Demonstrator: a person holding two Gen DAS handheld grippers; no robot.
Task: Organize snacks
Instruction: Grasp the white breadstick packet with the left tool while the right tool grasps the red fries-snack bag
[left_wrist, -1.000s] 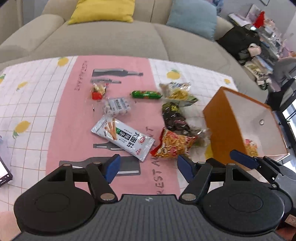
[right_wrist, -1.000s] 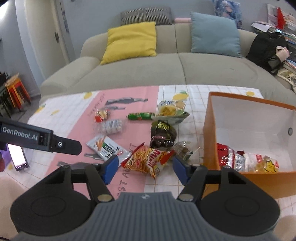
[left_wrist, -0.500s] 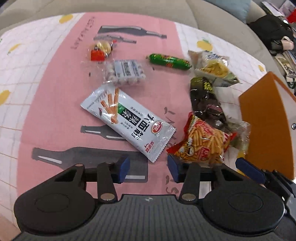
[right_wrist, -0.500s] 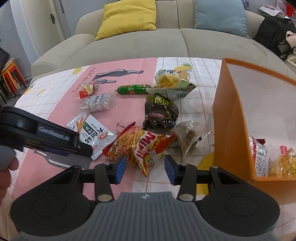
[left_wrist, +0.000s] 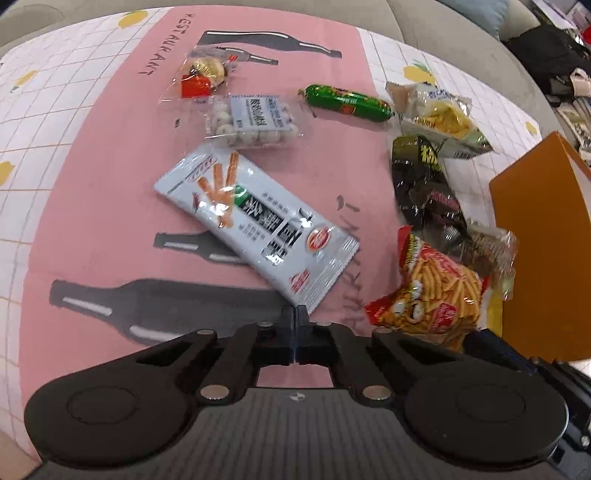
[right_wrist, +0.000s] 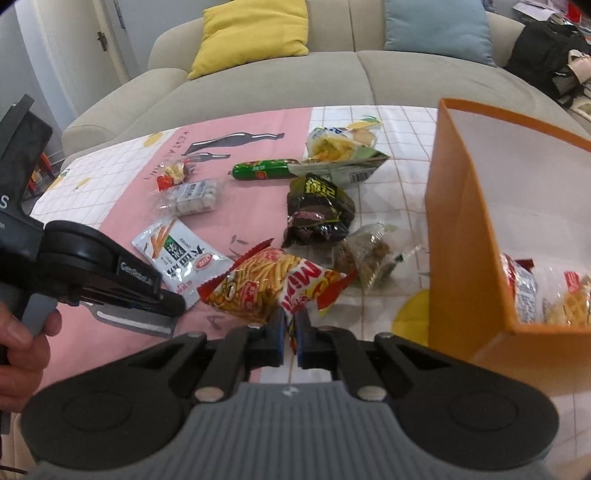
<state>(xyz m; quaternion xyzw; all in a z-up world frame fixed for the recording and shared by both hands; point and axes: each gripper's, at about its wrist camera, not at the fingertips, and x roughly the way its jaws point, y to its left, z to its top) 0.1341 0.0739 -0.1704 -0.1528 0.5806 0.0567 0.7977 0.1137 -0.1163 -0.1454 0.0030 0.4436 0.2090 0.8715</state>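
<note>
A white stick-biscuit packet (left_wrist: 255, 221) lies slantwise on the pink tablecloth. My left gripper (left_wrist: 295, 317) is shut on its near corner; in the right wrist view the same gripper (right_wrist: 173, 306) meets the packet (right_wrist: 181, 254) from the left. A red and yellow fries bag (right_wrist: 266, 284) lies just right of the packet. My right gripper (right_wrist: 290, 328) is shut on the bag's near edge, which sits between the blue pads. The orange box (right_wrist: 461, 221) stands open at the right with several snacks (right_wrist: 532, 291) inside.
Loose on the cloth are a green sausage (left_wrist: 345, 103), a yellow chip bag (left_wrist: 439, 114), a dark packet (left_wrist: 424, 184), a clear pack of white balls (left_wrist: 255, 122), a candy pouch (left_wrist: 201, 75) and a clear nut bag (right_wrist: 369, 254). A sofa (right_wrist: 295, 85) runs behind the table.
Both grippers came down to the table and went from open to shut. The left closed on the white packet's corner, the right on the fries bag's edge.
</note>
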